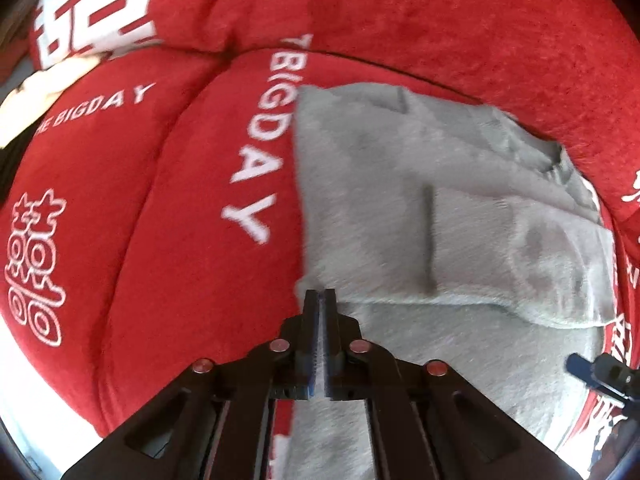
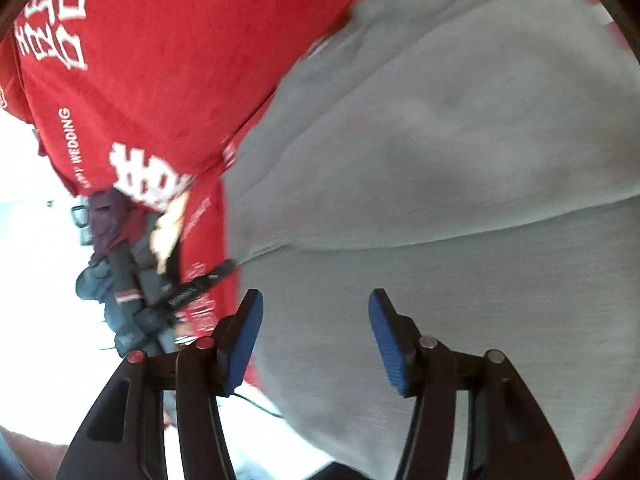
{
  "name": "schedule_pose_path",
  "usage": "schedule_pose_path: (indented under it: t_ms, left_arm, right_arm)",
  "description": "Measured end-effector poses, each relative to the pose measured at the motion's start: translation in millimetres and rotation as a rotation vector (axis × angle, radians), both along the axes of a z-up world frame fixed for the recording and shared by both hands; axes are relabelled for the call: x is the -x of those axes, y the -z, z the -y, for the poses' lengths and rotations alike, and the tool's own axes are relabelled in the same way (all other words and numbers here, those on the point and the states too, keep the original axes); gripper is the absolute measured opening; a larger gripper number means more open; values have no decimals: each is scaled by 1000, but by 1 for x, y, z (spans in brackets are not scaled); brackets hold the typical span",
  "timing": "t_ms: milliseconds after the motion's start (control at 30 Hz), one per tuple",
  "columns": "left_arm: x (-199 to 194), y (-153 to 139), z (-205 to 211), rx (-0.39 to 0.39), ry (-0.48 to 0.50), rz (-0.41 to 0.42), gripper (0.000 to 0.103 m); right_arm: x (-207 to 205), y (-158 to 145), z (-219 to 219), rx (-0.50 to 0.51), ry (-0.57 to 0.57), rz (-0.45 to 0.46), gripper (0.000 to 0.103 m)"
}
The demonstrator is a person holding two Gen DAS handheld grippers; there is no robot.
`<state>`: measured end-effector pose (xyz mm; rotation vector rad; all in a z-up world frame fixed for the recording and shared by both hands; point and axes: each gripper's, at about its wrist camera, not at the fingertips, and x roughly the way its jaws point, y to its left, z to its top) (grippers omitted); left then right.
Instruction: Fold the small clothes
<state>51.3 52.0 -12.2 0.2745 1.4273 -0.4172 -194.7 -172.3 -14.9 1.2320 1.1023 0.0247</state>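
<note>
Red plush sofa cover [image 1: 460,16] with white lettering — bright, washed-out pale floor [image 2: 36,280] beyond its edge.

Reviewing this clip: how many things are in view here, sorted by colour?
Grey: 1, the grey garment, partly folded on the cover.
Red: 1, the red printed cover beneath it.
Black: 2, the left gripper and right gripper.
Total: 4

The left gripper [image 1: 319,296] is black throughout, its arms angular with slotted cut-outs; four round silver-pink screw heads sit in a row across the linkage; the finger [image 1: 310,312] inner faces look dark blue and ribbed. The right gripper [image 2: 316,300] has the same black frame and screws; blue textured pads [image 2: 386,332] line its fingers; a thin black cable trails beneath.
</note>
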Motion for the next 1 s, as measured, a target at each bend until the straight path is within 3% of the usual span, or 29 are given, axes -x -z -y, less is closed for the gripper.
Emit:
schedule_pose_path:
  t_ms: [67,133,267,400,433,467,500,533,633,767,900,1000]
  left_arm:
    - [0,-1,-14,-43,-43,29,103]
    - [2,-5,-22,-42,-50,59,103]
    - [4,0,-43,-61,-68,24,103]
    - [9,5,-66,-94,-66,26,103]
    - [10,7,-73,-110,-72,29,103]
    - [10,8,-78,-117,-77,28,103]
    - [11,9,-82,-119,-82,26,103]
    - [12,10,-87,-121,-89,25,103]
    - [17,12,-96,-126,-92,33,103]
    - [23,26,-102,-112,-92,-14,103]
    - [26,18,-105,-82,-96,-3,103]
    - [28,10,-105,-62,-75,-3,103]
  right_arm:
    - [-27,16,-25,-84,2,16,60]
    - [-49,30,-44,-141,9,17,60]
    - [-88,57,-78,-236,39,4,60]
    - [-113,64,-96,-250,75,15,56]
    - [-120,65,-98,-245,83,13,47]
    - [-123,67,-100,-250,87,7,23]
    - [-126,69,-101,-260,89,-1,8]
    - [-131,70,-104,-269,85,-5,6]
    - [-140,55,-113,-183,23,36,6]
    - [-143,65,-132,-131,-55,-29,6]
    - [-138,56,-141,-80,-85,-34,7]
    - [-128,44,-142,-53,-160,-69,21]
